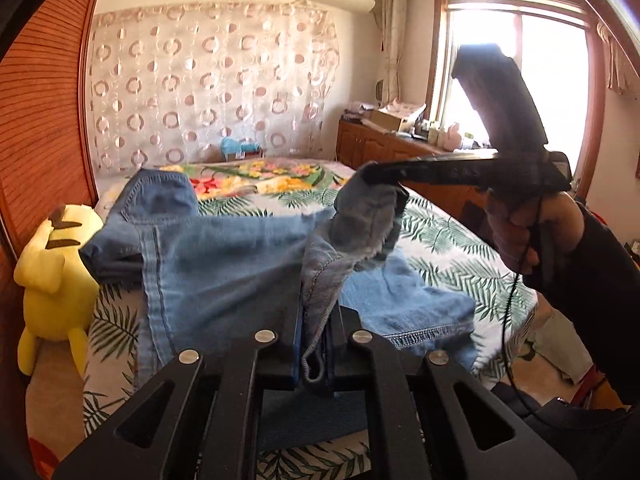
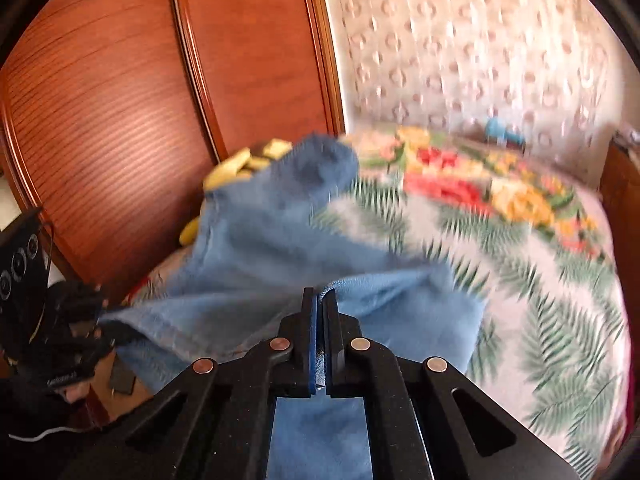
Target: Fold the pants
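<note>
Blue denim pants (image 1: pixel 224 264) lie partly spread on the bed, with their near edges lifted. In the left wrist view my left gripper (image 1: pixel 318 314) is shut on a stitched hem of the pants. My right gripper (image 1: pixel 378 176) comes in from the right, held by a hand (image 1: pixel 520 236), and pinches a raised bunch of the denim. The blurred right wrist view shows my right gripper (image 2: pixel 319 295) shut on a fold of the pants (image 2: pixel 260 248). My left gripper (image 2: pixel 80 320) appears dark at the left edge, where a corner of the cloth ends.
The bed (image 1: pixel 460 240) has a leaf-print sheet and a flowered blanket (image 1: pixel 260 176) at its far end. A yellow plush toy (image 1: pixel 56 276) sits against the wooden wardrobe (image 1: pixel 40 120) on the left. A wooden cabinet (image 1: pixel 372 146) stands under the window, right of the bed.
</note>
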A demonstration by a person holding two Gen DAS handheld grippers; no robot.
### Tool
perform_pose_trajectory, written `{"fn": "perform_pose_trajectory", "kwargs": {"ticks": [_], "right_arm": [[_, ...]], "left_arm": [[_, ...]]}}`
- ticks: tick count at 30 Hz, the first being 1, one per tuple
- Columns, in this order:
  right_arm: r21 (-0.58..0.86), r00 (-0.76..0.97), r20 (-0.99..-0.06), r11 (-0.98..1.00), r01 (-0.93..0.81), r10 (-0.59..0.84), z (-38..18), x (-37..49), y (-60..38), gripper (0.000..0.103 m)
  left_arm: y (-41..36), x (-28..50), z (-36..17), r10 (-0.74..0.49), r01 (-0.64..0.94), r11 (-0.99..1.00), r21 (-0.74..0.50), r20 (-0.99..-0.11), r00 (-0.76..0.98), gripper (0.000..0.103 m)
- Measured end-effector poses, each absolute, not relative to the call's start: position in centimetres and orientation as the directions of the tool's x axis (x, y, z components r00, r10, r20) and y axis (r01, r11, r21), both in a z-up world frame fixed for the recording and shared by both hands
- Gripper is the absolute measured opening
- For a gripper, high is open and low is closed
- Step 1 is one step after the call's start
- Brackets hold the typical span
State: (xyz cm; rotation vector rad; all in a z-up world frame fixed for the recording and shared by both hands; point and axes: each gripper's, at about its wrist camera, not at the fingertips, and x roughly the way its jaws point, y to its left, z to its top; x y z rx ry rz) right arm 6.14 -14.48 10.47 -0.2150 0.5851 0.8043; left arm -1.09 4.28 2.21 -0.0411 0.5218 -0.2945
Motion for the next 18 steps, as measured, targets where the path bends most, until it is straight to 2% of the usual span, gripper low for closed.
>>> {"fn": "perform_pose_trajectory", "kwargs": {"ticks": [8,13,18], "right_arm": [[-0.065,0.611,-0.467,0.665,-0.744,0.639,15.7,3.8,-11.8,0.001],[-0.085,0.598,-0.476,0.643,-0.761,0.645,15.8,3.9,-9.5,0.001],[-0.112,0.574,-0.533,0.621,-0.776,0.621,13.7,7.6,-6.2,0.001]], "left_arm": [[5.3,-1.6,3.4,-0.275,0.248,0.961,-0.12,-0.463,0.843,0.009],[6.4,-1.0,1.7,-0.248,0.205,0.969,-0.14,-0.503,0.828,0.009],[7.9,-0.9,-1.0,-0.234,0.165,0.971,-0.173,-0.556,0.797,0.009]]}}
